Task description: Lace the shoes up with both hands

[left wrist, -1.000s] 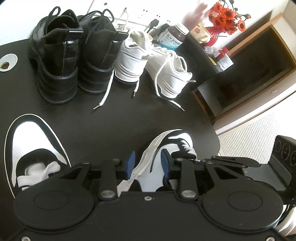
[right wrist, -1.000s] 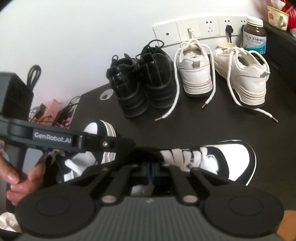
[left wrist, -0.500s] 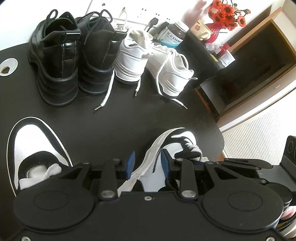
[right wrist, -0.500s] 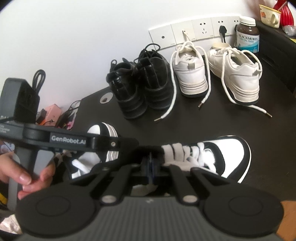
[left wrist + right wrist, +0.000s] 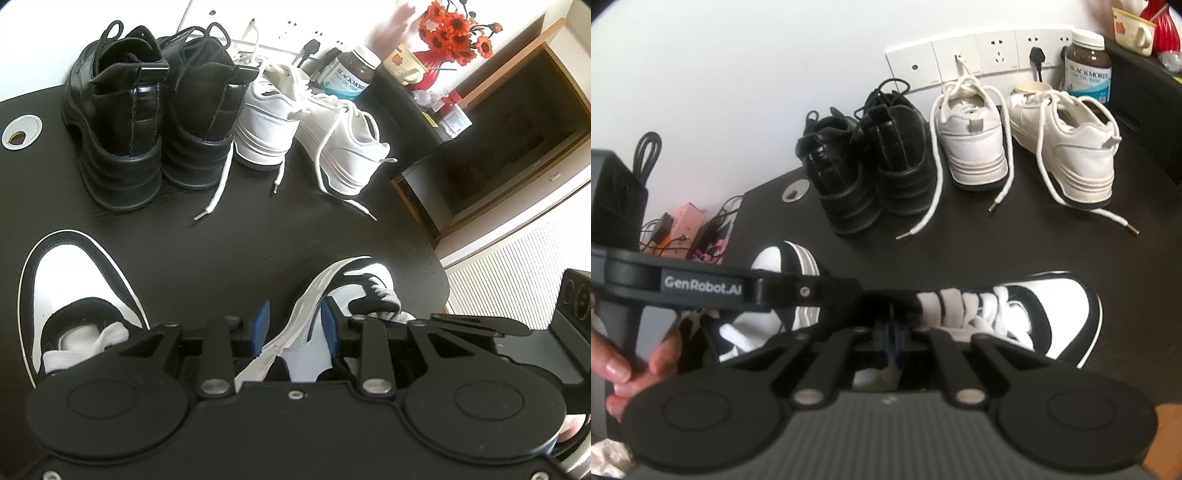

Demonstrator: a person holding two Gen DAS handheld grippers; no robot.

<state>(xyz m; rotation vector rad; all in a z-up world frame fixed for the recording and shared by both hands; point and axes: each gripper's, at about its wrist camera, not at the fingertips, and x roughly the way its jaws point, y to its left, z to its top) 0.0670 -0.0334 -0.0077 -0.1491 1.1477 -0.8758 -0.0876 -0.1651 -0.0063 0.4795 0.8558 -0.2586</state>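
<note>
Two black-and-white sneakers lie on the black table (image 5: 229, 251). My left gripper (image 5: 294, 325) is shut on one sneaker (image 5: 365, 280): its blue pads clamp the striped white sole edge and side. In the right wrist view that sneaker (image 5: 786, 266) sits beneath the left gripper's black body (image 5: 701, 291). My right gripper (image 5: 892, 328) hovers over the tongue end of the other sneaker (image 5: 1052, 306), jaws pressed together on a thin white lace (image 5: 886, 371); most of that lace is hidden. The same sneaker's toe (image 5: 70, 280) shows at the left in the left wrist view.
A pair of black boots (image 5: 122, 122) and a pair of white sneakers (image 5: 325, 136) with trailing laces stand along the back wall. A supplement bottle (image 5: 351, 77) stands behind them. The table's right edge (image 5: 439, 266) drops away. A hand (image 5: 620, 365) grips the left handle.
Both views have drifted only slightly. Neither grip has changed and the two sneakers lie where they were.
</note>
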